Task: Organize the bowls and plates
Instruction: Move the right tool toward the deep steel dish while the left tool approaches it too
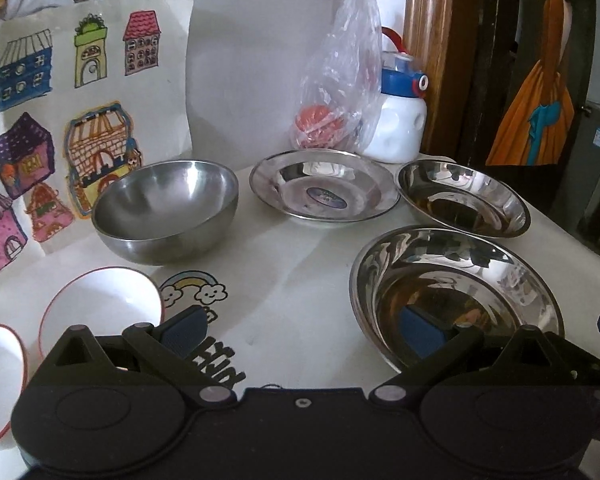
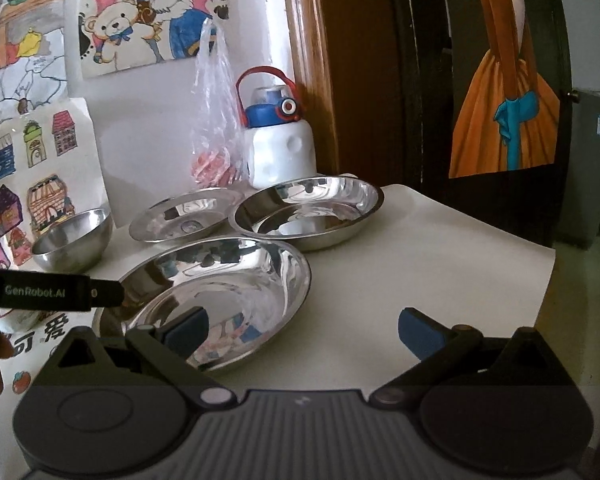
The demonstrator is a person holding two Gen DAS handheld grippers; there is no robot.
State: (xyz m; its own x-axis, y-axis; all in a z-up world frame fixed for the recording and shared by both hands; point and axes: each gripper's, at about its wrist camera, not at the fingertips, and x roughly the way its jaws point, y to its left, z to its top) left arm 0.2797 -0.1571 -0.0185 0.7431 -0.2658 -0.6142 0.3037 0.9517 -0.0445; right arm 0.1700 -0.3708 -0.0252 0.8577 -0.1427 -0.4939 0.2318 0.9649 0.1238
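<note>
1. Left wrist view: the left claw (image 1: 304,332) is seen spread wide and empty, its right finger hanging over the near-left rim of the near steel plate (image 1: 454,300) and its left finger over the printed worktop (image 1: 292,280).
2. On the left of that view two white bowls (image 1: 100,304) with red rims are found near, and a deep steel bowl (image 1: 166,210) lies farther back.
3. Along the far row a flat steel plate (image 1: 324,188) and a second steel dish (image 1: 462,204) are set side by side, apart from each other.
4. Right wrist view: the right claw (image 2: 302,334) is also held released, nothing between its fingers; its left finger is over the near steel plate (image 2: 220,292), its right finger over bare worktop (image 2: 400,256).
5. The near plate therefore lies ahead and to the right of the left claw, and ahead and to the left of the right claw; being round, it offers no long axis.
6. Neither claw is judged clearly nearer; a rim grasp seems open to either.
7. A water bottle (image 2: 280,148) and a plastic bag (image 2: 214,140) stand at the far wall.
</note>
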